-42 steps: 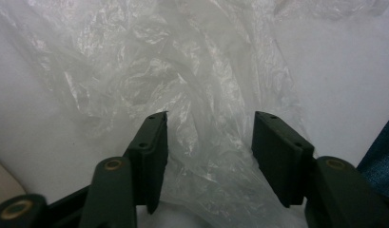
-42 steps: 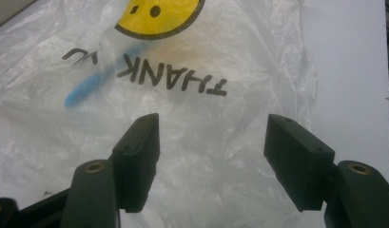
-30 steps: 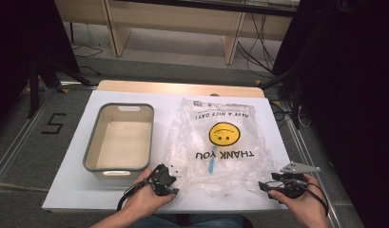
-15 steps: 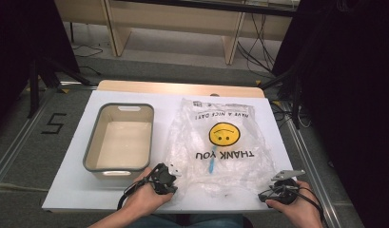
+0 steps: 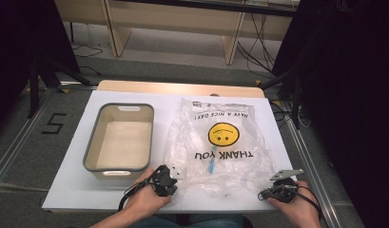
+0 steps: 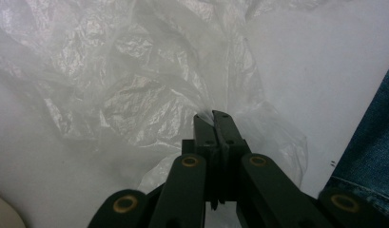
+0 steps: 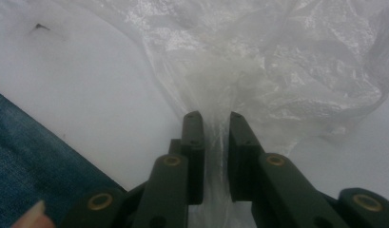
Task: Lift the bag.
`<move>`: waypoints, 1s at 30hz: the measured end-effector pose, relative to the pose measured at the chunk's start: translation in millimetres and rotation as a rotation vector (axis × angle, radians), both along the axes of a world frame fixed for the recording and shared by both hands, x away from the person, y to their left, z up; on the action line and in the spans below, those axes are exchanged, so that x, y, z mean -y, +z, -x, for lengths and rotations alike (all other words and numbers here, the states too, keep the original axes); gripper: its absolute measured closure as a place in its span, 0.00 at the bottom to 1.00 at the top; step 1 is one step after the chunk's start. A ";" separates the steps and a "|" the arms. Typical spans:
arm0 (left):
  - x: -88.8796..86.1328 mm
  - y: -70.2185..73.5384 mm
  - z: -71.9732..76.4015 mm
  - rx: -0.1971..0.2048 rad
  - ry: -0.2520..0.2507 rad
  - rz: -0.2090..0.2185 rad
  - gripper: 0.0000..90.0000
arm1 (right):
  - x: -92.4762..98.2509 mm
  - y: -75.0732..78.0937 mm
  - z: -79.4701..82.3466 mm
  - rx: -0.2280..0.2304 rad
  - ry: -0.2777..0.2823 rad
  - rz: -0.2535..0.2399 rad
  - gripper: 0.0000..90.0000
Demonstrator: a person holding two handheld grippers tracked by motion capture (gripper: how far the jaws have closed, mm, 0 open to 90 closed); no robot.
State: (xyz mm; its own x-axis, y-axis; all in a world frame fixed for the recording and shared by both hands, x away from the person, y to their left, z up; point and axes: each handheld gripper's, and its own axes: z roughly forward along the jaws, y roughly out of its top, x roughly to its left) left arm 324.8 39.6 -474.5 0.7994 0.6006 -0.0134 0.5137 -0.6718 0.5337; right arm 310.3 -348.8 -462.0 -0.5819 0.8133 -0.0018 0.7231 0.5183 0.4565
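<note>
plastic bag (image 5: pixel 219 147) lies flat on white counter (image 5: pixel 78 190), just right of the grey tub (image 5: pixel 118 137). left hand-held gripper (image 6: pixel 214 115) clenched on bag's near-left corner. right hand-held gripper (image 7: pixel 215 118) has just been closing, bag film between jaws, small gap left.

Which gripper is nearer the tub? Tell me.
Left. The left gripper sits just off the tub's near right corner, shut on the bag's near edge. The right gripper is at the bag's far side, well away.
</note>
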 end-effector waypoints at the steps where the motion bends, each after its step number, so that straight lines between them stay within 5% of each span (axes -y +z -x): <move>1: -1.1 -0.1 -1.2 -0.006 -0.003 0.010 0.99 | 0.4 0.0 -0.3 -0.001 -0.003 -0.004 0.93; 7: -4.2 2.2 -3.7 -0.031 -0.001 0.073 1.00 | 3.1 -1.0 -1.0 -0.006 -0.034 -0.049 1.00; 14: -6.3 13.7 -2.8 0.038 -0.004 0.155 1.00 | 4.1 -0.6 -1.3 0.011 -0.053 -0.092 1.00; 20: -9.4 13.4 2.7 0.019 0.011 0.108 0.98 | 5.4 -0.4 -1.1 0.013 -0.063 -0.093 1.00; 27: -11.5 26.8 13.1 0.103 0.067 0.114 0.58 | 7.9 -0.5 -1.3 0.011 -0.075 -0.090 1.00; 30: -14.4 29.0 16.7 0.105 0.093 0.112 0.47 | 7.6 -0.3 -1.0 0.010 -0.073 -0.089 1.00</move>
State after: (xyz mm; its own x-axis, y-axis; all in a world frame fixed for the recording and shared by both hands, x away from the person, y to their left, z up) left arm 308.2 54.1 -445.5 0.7413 0.6712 -0.0039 0.5083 -0.5575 0.6564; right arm 311.4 -356.4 -462.3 -0.5216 0.8506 0.0666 0.7525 0.4218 0.5058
